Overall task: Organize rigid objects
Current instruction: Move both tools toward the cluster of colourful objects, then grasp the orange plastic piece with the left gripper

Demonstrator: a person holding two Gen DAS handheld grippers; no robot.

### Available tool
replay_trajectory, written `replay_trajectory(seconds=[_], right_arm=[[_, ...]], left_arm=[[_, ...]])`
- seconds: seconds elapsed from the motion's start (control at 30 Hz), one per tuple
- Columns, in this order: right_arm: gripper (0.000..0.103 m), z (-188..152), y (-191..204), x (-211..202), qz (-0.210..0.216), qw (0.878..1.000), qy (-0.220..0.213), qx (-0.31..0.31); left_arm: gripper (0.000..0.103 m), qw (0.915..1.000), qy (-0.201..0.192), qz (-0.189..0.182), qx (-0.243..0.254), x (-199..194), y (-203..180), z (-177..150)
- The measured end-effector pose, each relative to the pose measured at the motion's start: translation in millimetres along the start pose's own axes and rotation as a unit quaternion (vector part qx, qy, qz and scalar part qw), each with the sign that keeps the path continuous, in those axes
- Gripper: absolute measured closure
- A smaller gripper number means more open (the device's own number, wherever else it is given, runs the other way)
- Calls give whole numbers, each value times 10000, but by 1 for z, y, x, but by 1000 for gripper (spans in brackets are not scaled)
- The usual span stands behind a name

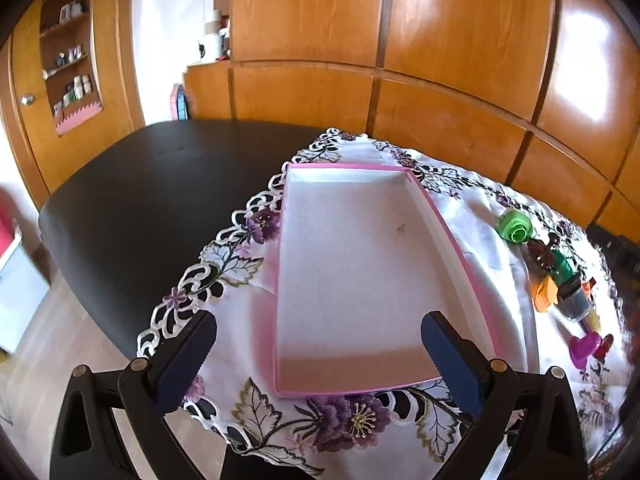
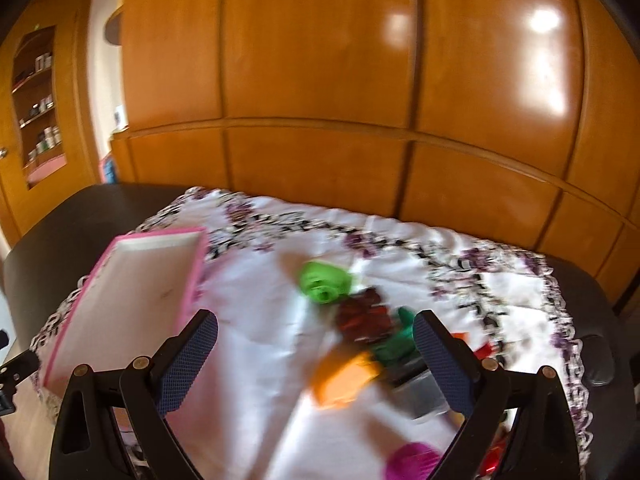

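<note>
A shallow pink-edged box (image 1: 464, 264) with a bare white floor lies on a flowered cloth (image 1: 472, 200). My left gripper (image 1: 318, 340) hovers open over the box's near end, nothing between its fingers. To the box's right lies a row of small toys: a green piece (image 1: 515, 227), a dark brown one (image 1: 540, 254), an orange one (image 1: 545, 295), a grey jar (image 1: 576, 304), a magenta piece (image 1: 585, 349). In the blurred right wrist view my right gripper (image 2: 316, 344) is open above the cloth, near the orange piece (image 2: 344, 376), brown piece (image 2: 364, 316) and green piece (image 2: 322, 282). The box (image 2: 188, 280) lies to its left.
The cloth covers part of a dark table (image 1: 152, 200). Glossy wooden cabinet doors (image 1: 440, 60) stand close behind the table. An open shelf niche (image 1: 70, 52) with small bottles is at the far left. Light wooden floor (image 1: 40, 360) shows below the table's left edge.
</note>
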State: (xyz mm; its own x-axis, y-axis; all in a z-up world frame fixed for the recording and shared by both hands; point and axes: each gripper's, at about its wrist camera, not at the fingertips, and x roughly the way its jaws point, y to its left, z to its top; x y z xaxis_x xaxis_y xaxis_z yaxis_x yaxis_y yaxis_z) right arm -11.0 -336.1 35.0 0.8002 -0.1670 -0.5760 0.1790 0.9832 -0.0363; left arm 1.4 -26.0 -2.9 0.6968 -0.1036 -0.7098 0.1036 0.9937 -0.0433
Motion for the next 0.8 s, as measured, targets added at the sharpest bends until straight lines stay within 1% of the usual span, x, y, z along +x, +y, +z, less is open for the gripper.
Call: replay_trajectory(seconds=[0.1, 0.13, 0.17, 0.2, 0.27, 0.33, 0.4, 0.47, 0.5, 0.53, 0.67, 0.77, 0.8], right_arm=[[3, 4, -35, 1, -239, 9995, -47, 216], [3, 4, -45, 1, -291, 9991, -44, 297], [3, 3, -58, 3, -340, 9986, -35, 411], [3, 2, -75, 6, -427, 9975, -22, 568], [3, -2, -98, 10, -539, 9954, 42, 791], [3, -10, -124, 16, -606, 9919, 88, 1116], [3, -19, -143, 21, -601, 9868, 199, 1488], [3, -26, -158, 28, -396, 9778, 443, 2007], [3, -27, -165, 28, -237, 9737, 427, 2224], [3, -27, -167, 27, -194, 9725, 402, 2284], [3, -28, -169, 26, -101, 9711, 394, 2351], [3, -29, -169, 28, -98, 9707, 464, 2357], [3, -29, -169, 28, -99, 9704, 485, 2364]], left_arm=[[0, 9997, -86, -20, 238, -1, -11, 0], [0, 9995, -90, -104, 288, -1, -14, 1], [0, 9991, -73, -290, 304, -1, -17, 2], [0, 9986, -49, -401, 332, -1, -20, 4], [0, 9975, -37, -512, 492, 0, -29, 8], [0, 9952, -44, -708, 677, 0, -42, 10], [0, 9922, 11, -921, 837, 2, -56, 11], [0, 9890, 65, -1122, 959, 5, -70, 12], [0, 9880, 74, -1173, 1003, 7, -75, 12], [0, 9868, 81, -1216, 1062, 9, -82, 12], [0, 9793, 265, -1450, 1390, 18, -110, 8], [0, 9736, 393, -1512, 1667, 24, -128, 6], [0, 9706, 451, -1613, 1728, 25, -134, 7]])
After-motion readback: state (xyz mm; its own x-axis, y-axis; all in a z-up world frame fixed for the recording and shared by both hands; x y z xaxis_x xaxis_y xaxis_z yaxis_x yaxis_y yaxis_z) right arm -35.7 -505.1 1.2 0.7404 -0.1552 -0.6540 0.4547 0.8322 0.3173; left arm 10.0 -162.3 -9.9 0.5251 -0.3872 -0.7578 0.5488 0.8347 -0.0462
